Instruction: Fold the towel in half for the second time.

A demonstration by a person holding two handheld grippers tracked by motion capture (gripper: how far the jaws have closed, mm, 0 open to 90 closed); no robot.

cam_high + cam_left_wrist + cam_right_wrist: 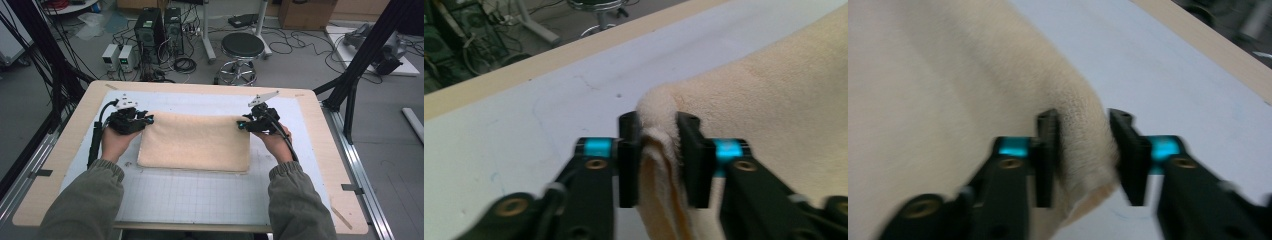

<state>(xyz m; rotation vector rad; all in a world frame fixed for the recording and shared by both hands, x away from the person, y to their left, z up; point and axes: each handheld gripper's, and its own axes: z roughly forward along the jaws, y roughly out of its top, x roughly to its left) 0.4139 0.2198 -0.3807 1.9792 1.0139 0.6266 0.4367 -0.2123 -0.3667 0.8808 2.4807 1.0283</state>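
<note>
A cream towel (pixel 195 140) lies folded into a rectangle on the white gridded mat (pixel 200 195). My left gripper (pixel 147 120) is at its far left corner and my right gripper (pixel 242 125) at its far right corner. In the left gripper view the bunched corner of the towel (pixel 774 90) stands between the jaws of the left gripper (pixel 659 150). It fills the gap and brushes both pads without looking squeezed. In the right gripper view a rounded fold of the towel (pixel 948 75) sits loosely between the parted jaws of the right gripper (pixel 1083 150).
The mat rests on a light wooden tabletop (pixel 65 150) with bare margins all round. Beyond the far edge stand a black stool (pixel 242 47), computer towers (pixel 150 30) and cables on the floor. Black frame posts (pixel 350 85) rise at the right.
</note>
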